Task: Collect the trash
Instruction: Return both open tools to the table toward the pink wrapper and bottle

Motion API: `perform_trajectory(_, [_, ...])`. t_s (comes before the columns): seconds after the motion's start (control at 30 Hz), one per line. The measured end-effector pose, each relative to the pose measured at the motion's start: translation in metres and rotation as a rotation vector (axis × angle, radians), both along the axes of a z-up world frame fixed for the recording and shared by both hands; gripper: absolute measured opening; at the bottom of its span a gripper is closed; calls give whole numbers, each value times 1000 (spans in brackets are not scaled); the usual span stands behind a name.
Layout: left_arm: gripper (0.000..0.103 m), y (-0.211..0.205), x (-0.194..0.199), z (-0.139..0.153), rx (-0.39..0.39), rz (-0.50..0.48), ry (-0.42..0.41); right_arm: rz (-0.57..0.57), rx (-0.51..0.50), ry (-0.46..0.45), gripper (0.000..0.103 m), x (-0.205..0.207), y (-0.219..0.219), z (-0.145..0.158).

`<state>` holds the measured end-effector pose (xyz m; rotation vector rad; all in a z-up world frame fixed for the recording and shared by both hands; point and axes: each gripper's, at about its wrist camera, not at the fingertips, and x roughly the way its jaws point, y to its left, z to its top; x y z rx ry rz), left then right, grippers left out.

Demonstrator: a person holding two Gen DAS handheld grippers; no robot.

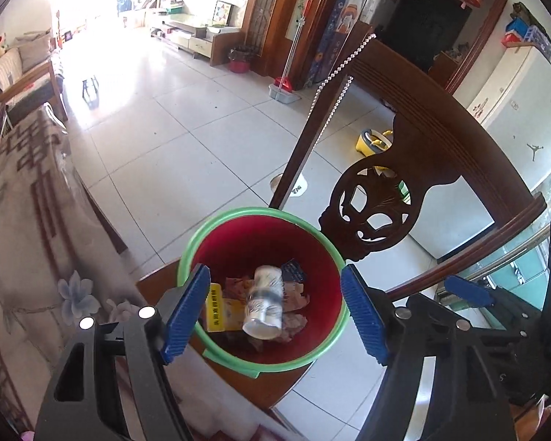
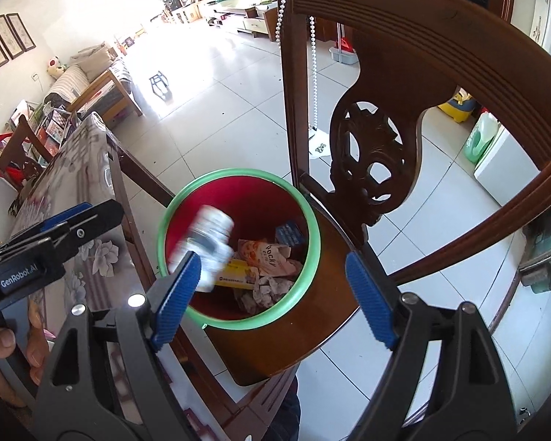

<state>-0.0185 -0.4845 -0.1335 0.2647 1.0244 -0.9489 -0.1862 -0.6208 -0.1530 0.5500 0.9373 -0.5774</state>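
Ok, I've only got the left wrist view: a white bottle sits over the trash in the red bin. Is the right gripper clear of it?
Observer: The right gripper is open. The bottle shows blurred by its left pad, not pinched; I cannot tell whether they touch.
Operator: What lies under it?
Observer: A pink carton reading Pocky, on crumpled paper, inside the bin.
Operator: And where is my left gripper from that side?
Observer: The left gripper hangs over the patterned table, left of the bin, with a hand showing below it.
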Motion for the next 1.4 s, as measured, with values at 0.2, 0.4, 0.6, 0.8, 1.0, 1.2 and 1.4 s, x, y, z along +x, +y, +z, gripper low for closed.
perform_trajectory(0.2, [70, 42, -3, 27, -22, 20, -59, 43, 3, -14, 80, 16, 23, 5])
perform_trajectory(0.4, [70, 110, 6, 52, -56, 111, -82, 124, -3, -37, 80, 44, 63, 14])
perform_trajectory(0.6, [70, 182, 14, 60, -80, 214, -69, 227, -11, -54, 81, 74, 120, 25])
perform_trajectory(0.8, [70, 254, 21, 55, -75, 308, -57, 335, -16, -47, 82, 102, 185, 31])
perform_trajectory(1.0, [70, 332, 30, 40, -64, 415, -28, 423, -21, -26, 82, 121, 250, 33])
perform_trajectory(1.2, [70, 404, 37, 16, -21, 506, 1, 481, -20, 14, 83, 131, 300, 28])
perform_trajectory(1.4, [70, 452, 44, -10, 11, 552, 41, 504, -41, 31, 84, 133, 335, 31])
